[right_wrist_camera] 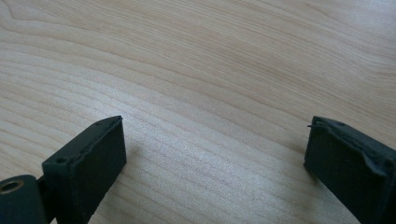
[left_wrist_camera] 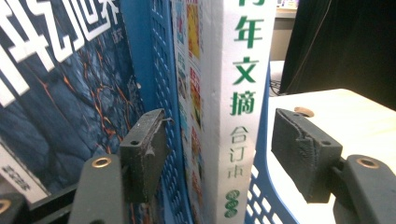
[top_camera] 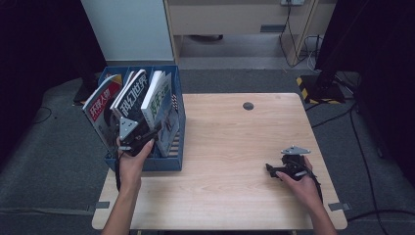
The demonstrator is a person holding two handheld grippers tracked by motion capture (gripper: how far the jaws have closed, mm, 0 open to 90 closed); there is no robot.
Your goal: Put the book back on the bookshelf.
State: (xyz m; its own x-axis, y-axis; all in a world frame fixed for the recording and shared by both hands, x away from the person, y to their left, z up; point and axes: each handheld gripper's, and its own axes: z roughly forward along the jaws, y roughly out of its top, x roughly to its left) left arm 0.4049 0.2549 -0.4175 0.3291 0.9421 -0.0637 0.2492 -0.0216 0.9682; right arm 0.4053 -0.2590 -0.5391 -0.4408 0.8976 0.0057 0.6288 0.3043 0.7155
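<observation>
Wooden table [top_camera: 230, 147] seen from above, with a blue file rack [top_camera: 169, 164] standing on its left edge. The rack holds three upright magazines, each leaning a little to the left: a red-covered one [top_camera: 100, 105] at the left, a dark one with large white characters [top_camera: 128, 98] in the middle, and a thick white-spined volume with green characters [top_camera: 154, 98] in the right compartment.

The person's left forearm comes up from the bottom edge, the hand wrapped around the left gripper [top_camera: 157, 131], which is raised at the front of the rack and points towards the right compartment. In the left gripper view its black jaws stand apart on either side of the white-spined volume [left_wrist_camera: 240, 107] and the blue rack wall; the pads [left_wrist_camera: 142, 154] press on nothing.

The right forearm reaches in from the lower right. That hand rests the right gripper [top_camera: 272, 170] low on the bare table, pointing left. In the right gripper view its pads [right_wrist_camera: 91, 161] are spread wide over the wood grain [right_wrist_camera: 210, 93], with nothing between them.
</observation>
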